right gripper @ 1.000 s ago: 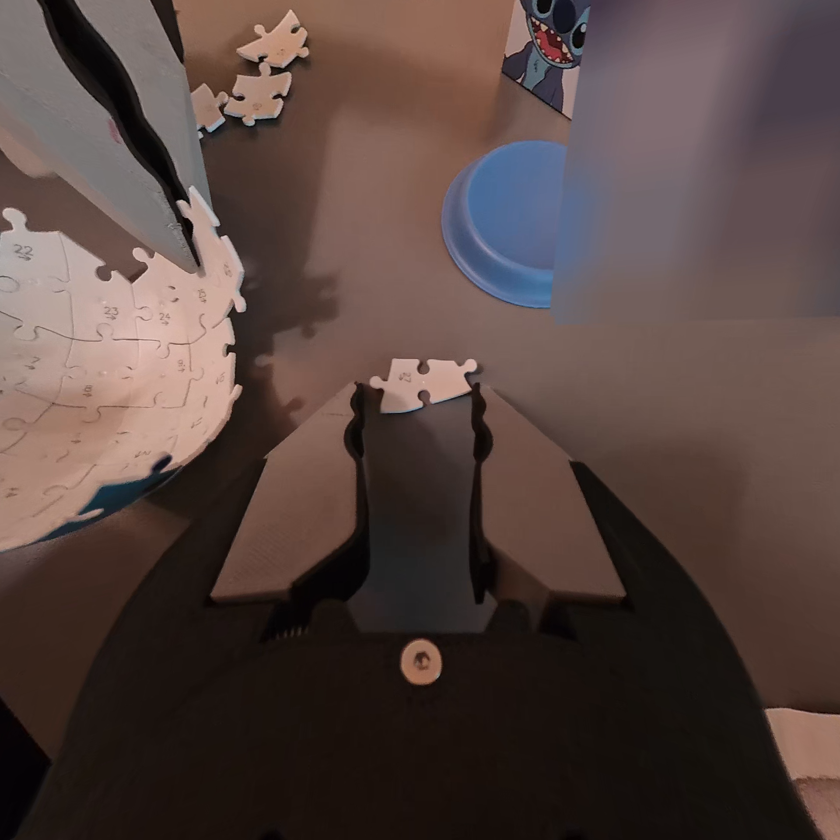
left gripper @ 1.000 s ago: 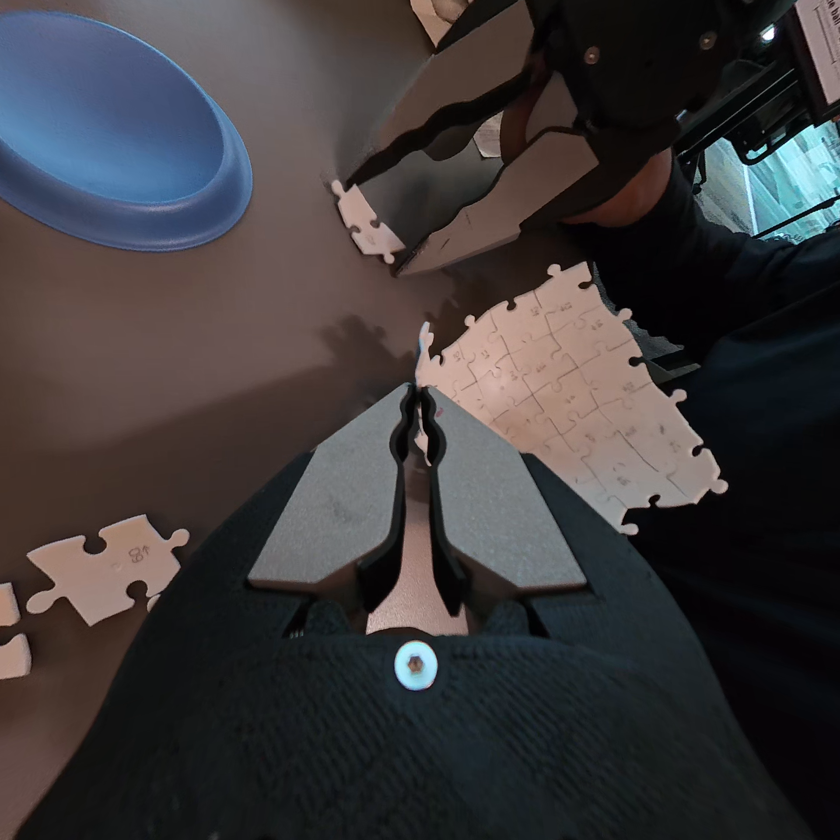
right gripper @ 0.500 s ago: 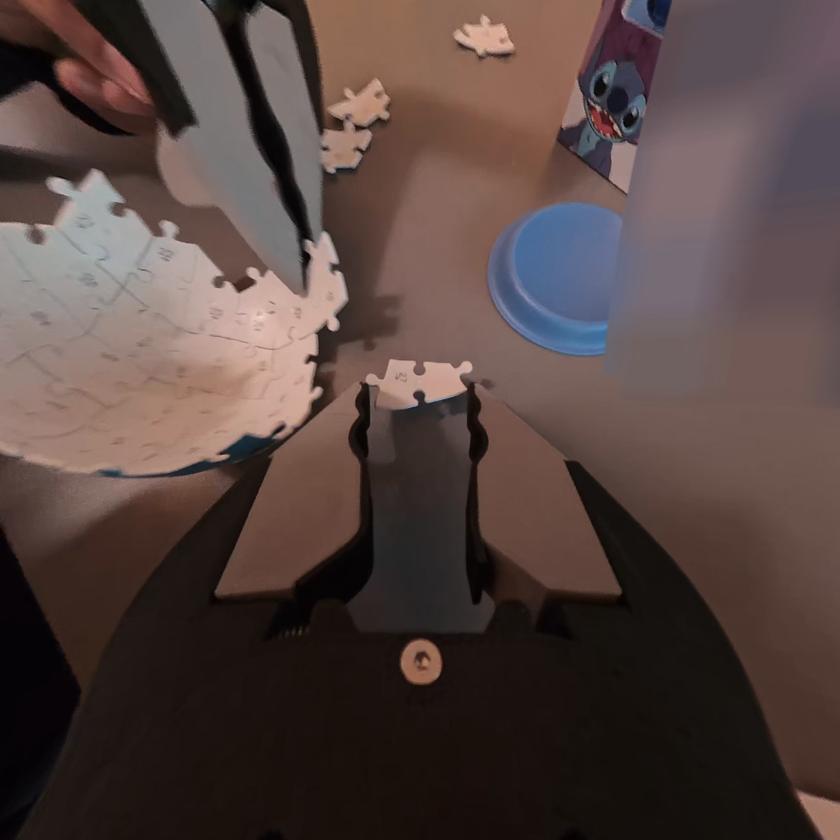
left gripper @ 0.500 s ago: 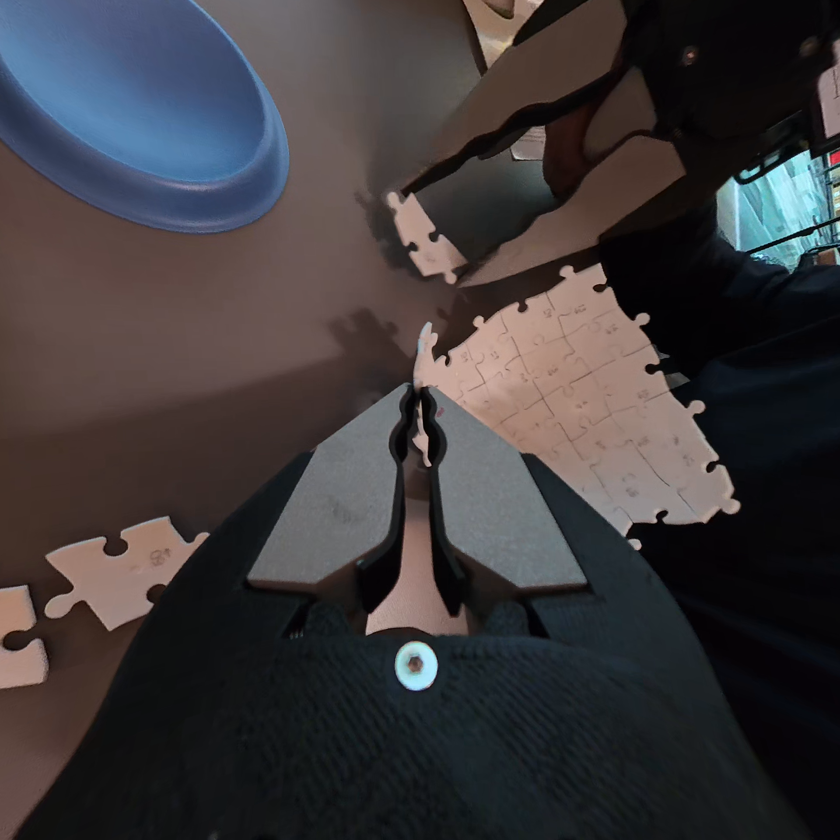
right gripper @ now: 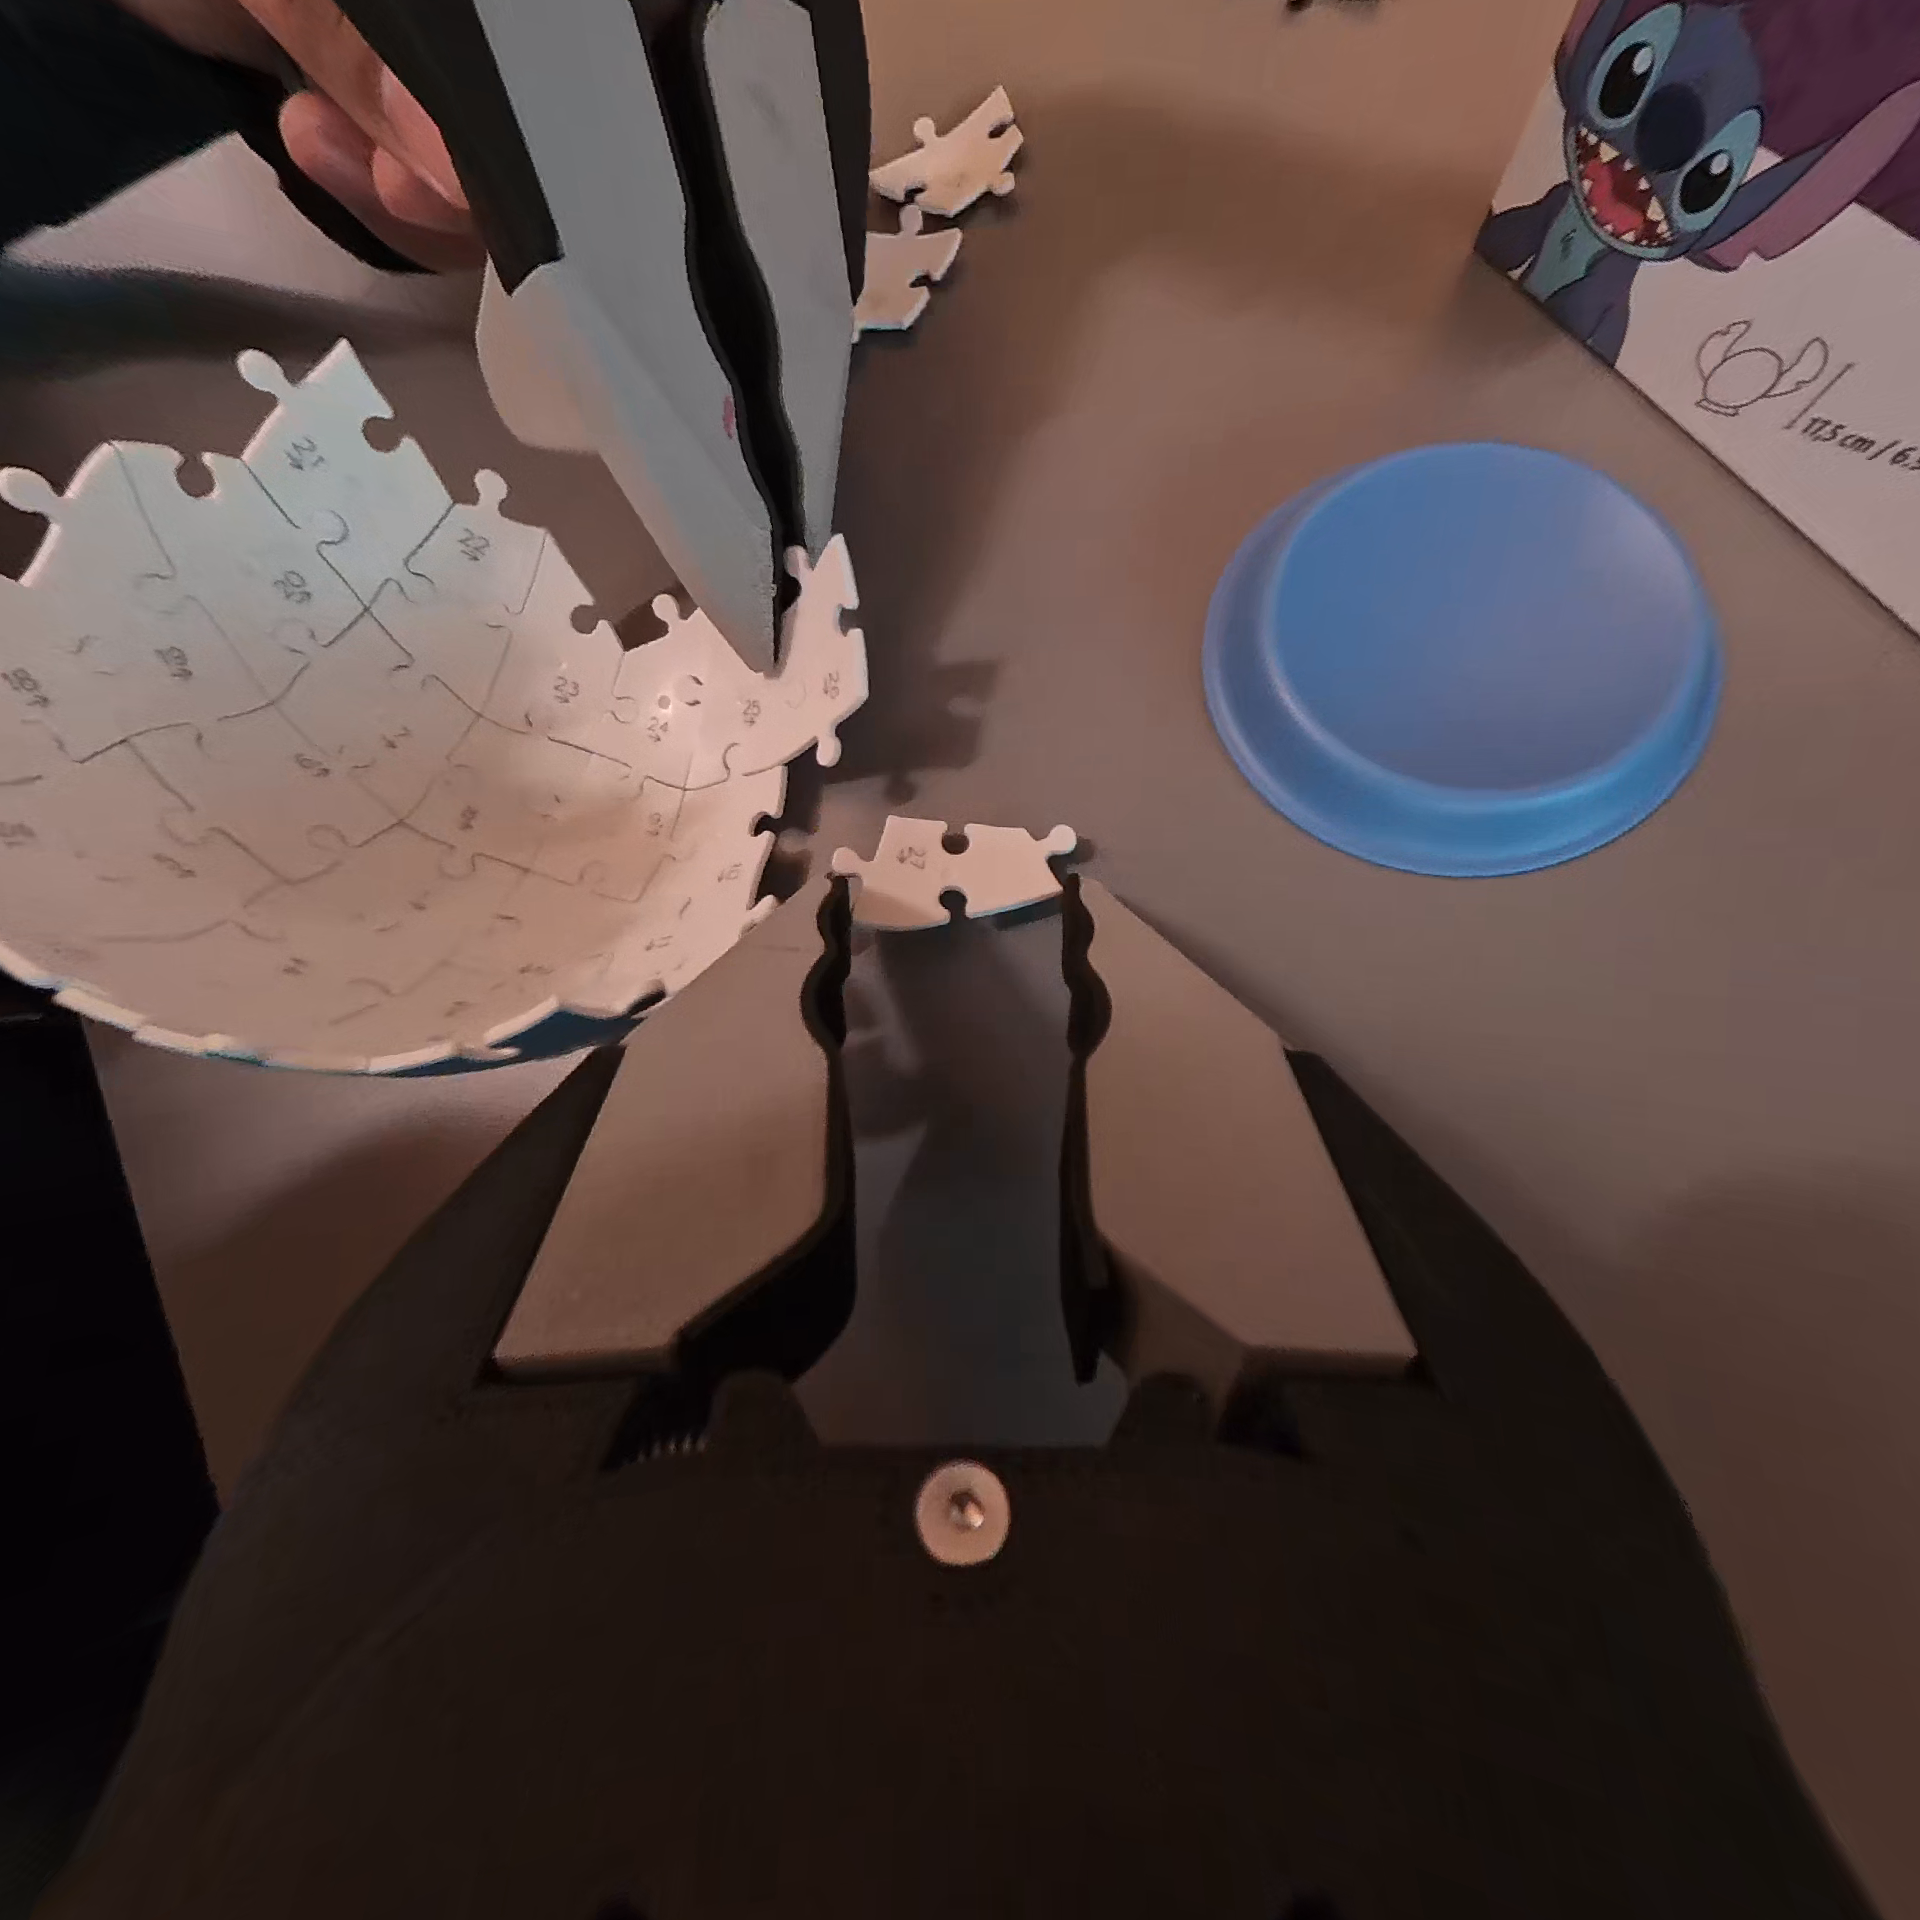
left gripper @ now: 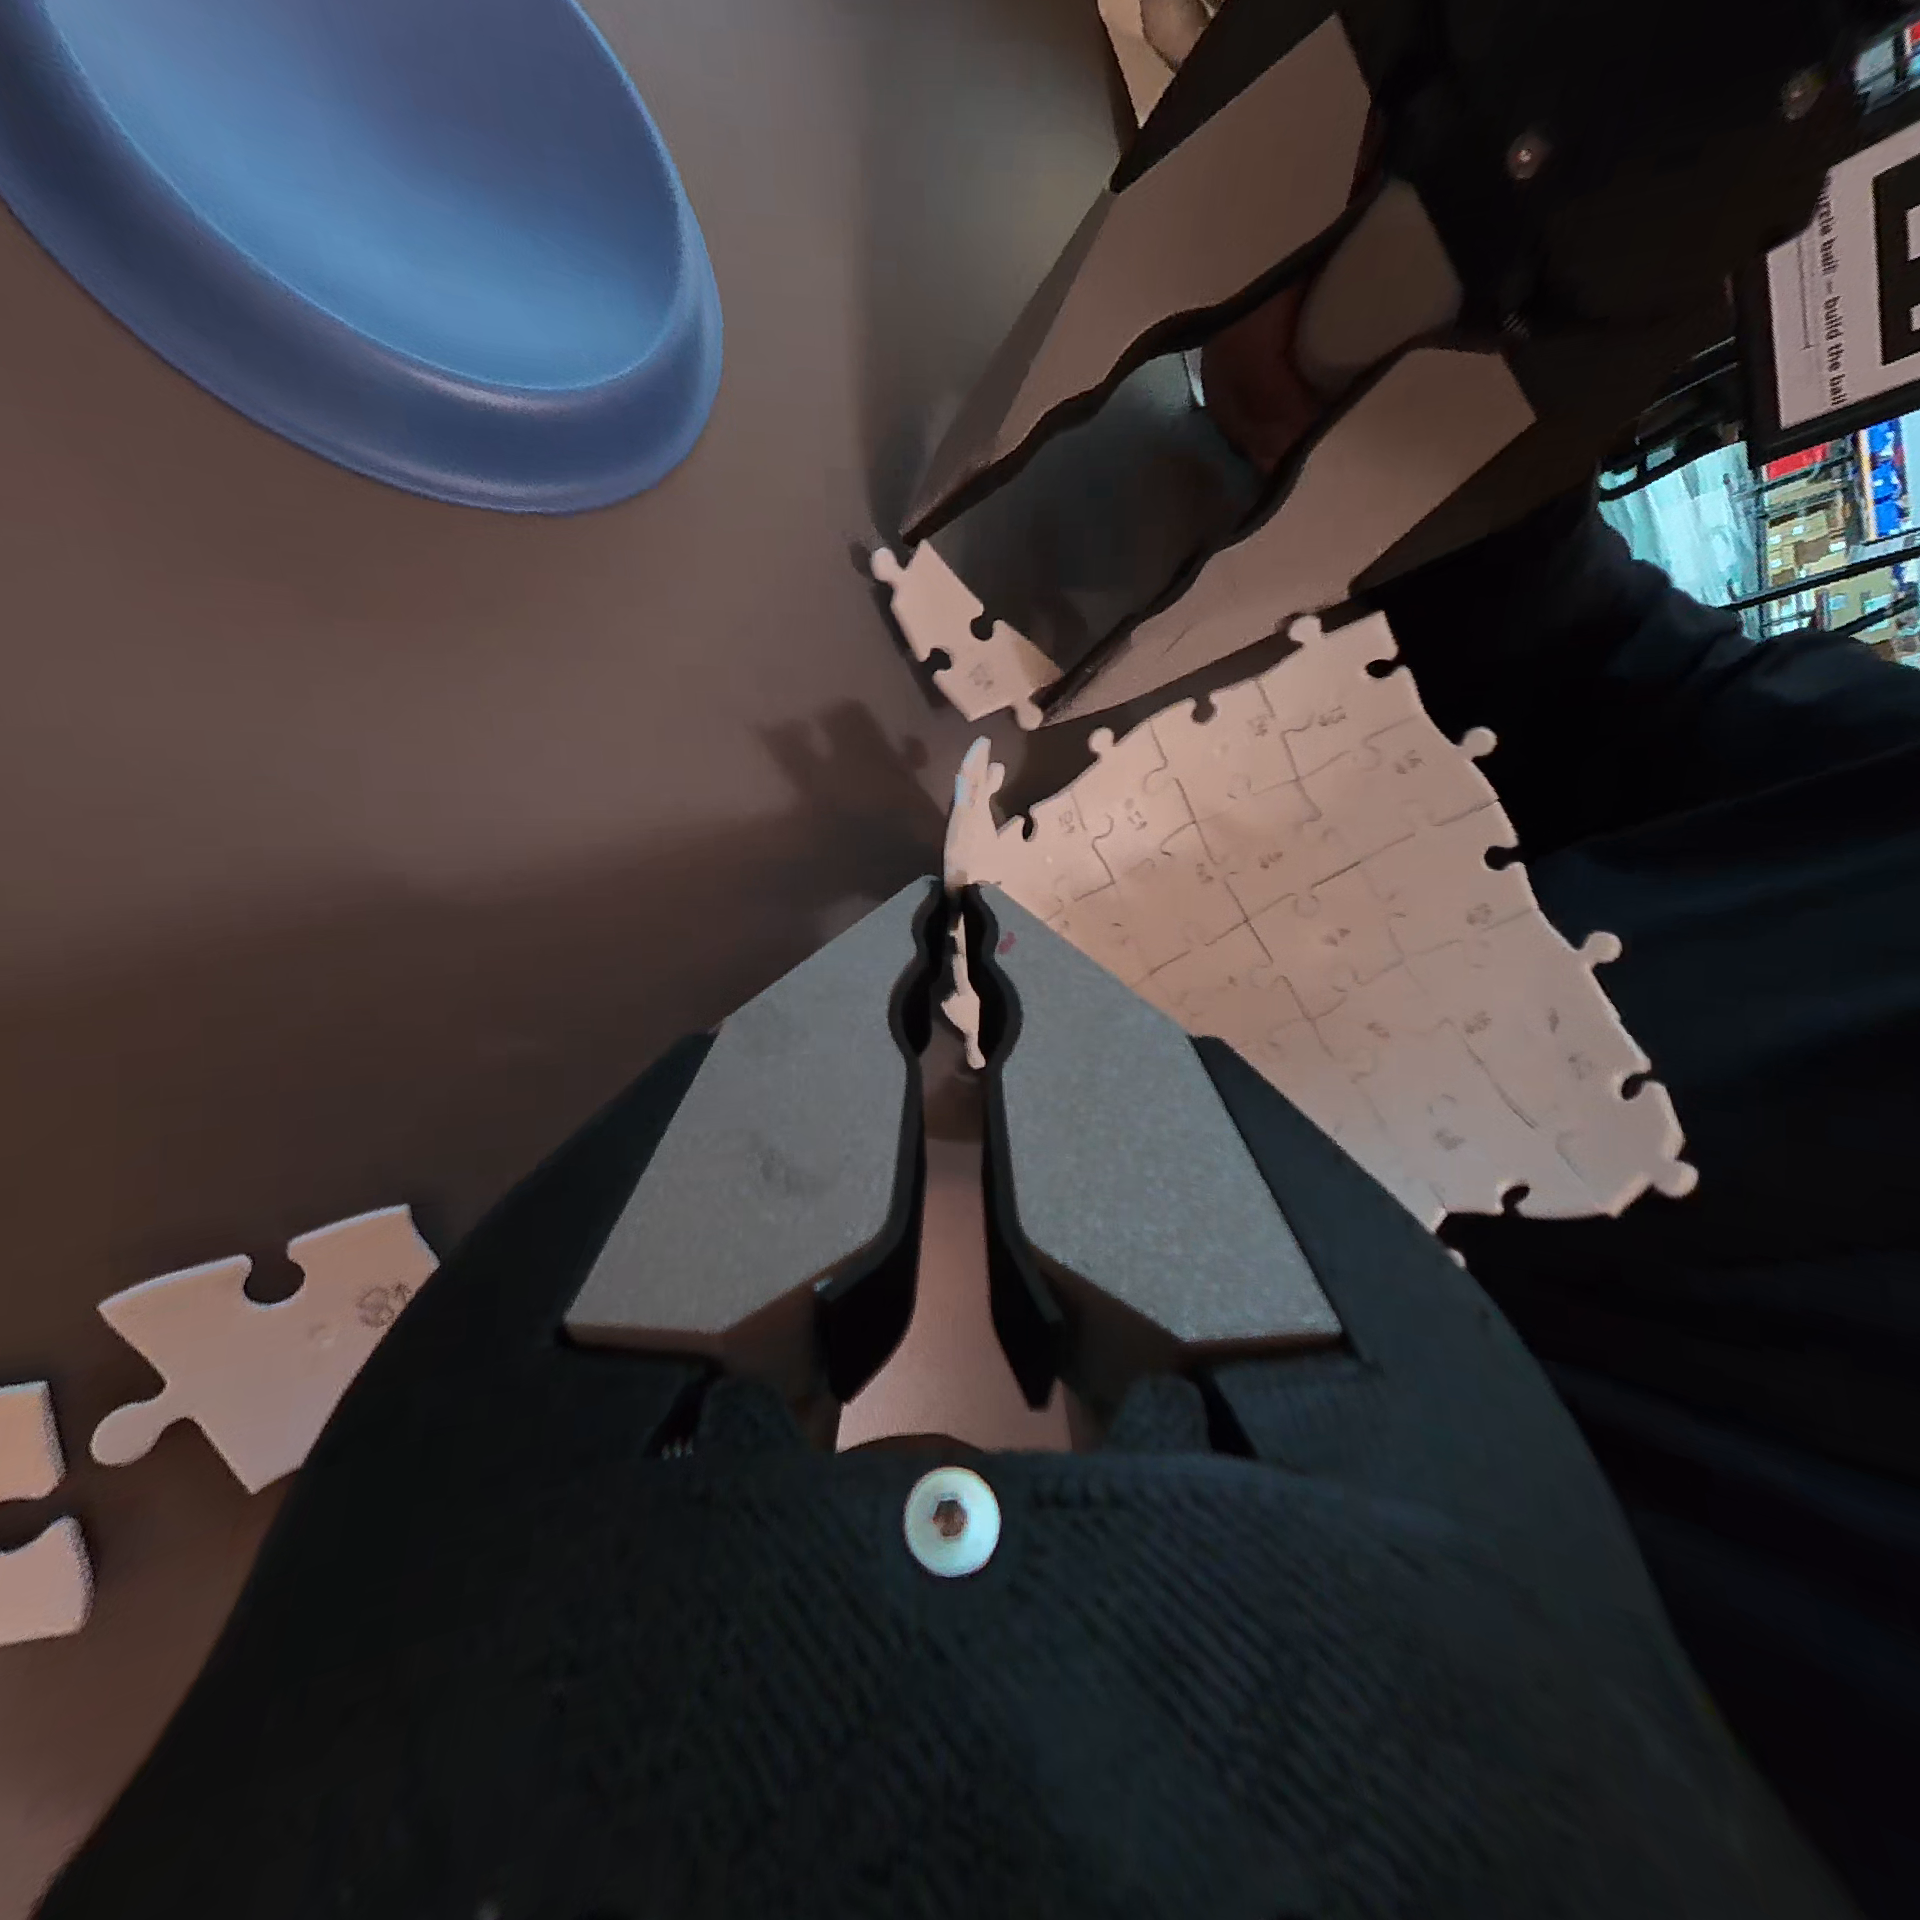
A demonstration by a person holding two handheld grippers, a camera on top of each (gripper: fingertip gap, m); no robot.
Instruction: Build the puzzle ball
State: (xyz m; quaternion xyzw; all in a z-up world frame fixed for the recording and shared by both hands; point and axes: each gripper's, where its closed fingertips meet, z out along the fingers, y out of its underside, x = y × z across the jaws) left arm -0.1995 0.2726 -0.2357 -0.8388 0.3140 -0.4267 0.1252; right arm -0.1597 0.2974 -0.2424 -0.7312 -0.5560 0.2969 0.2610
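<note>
Roughly a bowl-shaped part of the ball (right gripper: pixel 343 790) is built — left claw (left gripper: pixel 954 902) pinches its rim tight. Right claw (right gripper: pixel 951 883), part-open, spans a loose piece (right gripper: pixel 951 864) beside it; others (left gripper: pixel 260 1320) wait on the bench (right gripper: pixel 1455 1039).

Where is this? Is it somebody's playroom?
Probably not a playroom. It looks like a work table in a storeroom or workshop: shelves stacked with boxes show behind. On the table are a half-built puzzle ball, a blue stand and the puzzle box.
</note>
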